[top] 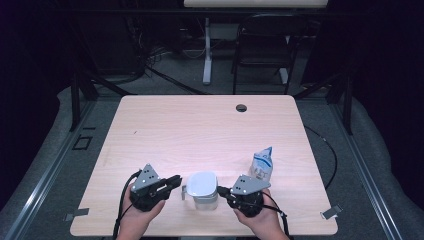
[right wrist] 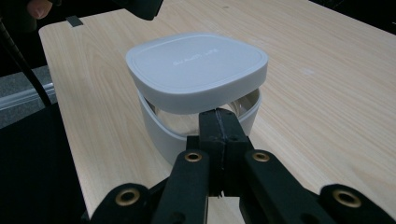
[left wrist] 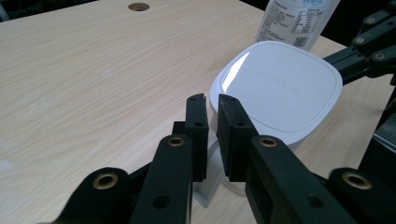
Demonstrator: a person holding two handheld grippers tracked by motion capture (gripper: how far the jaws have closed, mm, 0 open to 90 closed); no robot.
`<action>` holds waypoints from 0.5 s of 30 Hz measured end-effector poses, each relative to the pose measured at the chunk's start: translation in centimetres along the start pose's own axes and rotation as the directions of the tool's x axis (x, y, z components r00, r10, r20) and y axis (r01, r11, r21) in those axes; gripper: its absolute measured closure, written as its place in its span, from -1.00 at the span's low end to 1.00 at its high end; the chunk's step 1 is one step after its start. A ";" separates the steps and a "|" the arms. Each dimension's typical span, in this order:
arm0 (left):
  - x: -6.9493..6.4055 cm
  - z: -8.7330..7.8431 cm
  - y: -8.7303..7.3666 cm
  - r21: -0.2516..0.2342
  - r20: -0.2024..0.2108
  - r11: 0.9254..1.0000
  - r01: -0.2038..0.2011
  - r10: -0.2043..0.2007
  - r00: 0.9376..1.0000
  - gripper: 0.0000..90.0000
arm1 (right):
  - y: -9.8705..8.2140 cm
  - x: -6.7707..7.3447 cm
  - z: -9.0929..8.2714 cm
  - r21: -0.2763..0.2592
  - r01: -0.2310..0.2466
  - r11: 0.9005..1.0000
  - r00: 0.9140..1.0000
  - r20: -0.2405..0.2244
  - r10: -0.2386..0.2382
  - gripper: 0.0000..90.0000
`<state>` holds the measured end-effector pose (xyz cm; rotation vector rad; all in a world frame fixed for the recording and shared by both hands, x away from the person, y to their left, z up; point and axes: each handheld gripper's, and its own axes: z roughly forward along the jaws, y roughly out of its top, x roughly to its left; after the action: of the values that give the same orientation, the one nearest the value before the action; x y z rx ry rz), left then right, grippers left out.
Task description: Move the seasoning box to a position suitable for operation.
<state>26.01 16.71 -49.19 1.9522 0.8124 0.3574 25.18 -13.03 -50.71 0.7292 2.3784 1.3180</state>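
A white container [top: 202,189] with a rounded square lid [left wrist: 280,86] stands near the table's front edge, between my two grippers. Its small handle [left wrist: 208,186] sticks out on the left side. My left gripper [left wrist: 213,100] points at that side, its pads a narrow slit apart with the handle in the gap below the tips; in the high view the left gripper [top: 176,181] sits just left of the container. My right gripper [right wrist: 218,114] is shut, pads pressed flat together, its tips right at the container's wall [right wrist: 159,130] under the lid [right wrist: 196,65]. Whether they touch it I cannot tell.
A clear plastic bottle [top: 261,165] with a white and blue label stands just behind my right gripper [top: 221,191]. The wooden table [top: 200,130] has a cable hole [top: 241,107] at its far edge. A chair [top: 262,45] stands beyond the table.
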 end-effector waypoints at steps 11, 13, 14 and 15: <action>1.2 -0.9 -1.1 -0.008 -0.034 0.999 0.038 -0.038 0.999 0.55 | 1.0 0.3 0.1 0.000 0.008 1.000 1.000 0.001 -0.008 1.00; 1.3 -0.9 -1.1 -0.008 -0.041 0.999 0.037 -0.037 0.998 0.54 | 1.0 0.3 0.1 0.002 0.009 1.000 1.000 0.003 -0.009 1.00; 1.5 -0.9 -1.2 -0.010 -0.052 0.999 0.045 -0.045 0.998 0.49 | 1.1 0.4 0.1 0.006 0.012 1.000 1.000 0.006 -0.012 1.00; 1.5 -0.9 -1.2 -0.010 -0.052 0.999 0.045 -0.045 0.998 0.48 | 1.1 0.4 0.1 0.006 0.012 1.000 1.000 0.006 -0.012 1.00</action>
<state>26.08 18.72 -49.92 1.9197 0.8856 0.3862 25.23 -12.27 -49.86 0.7185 2.3794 1.3029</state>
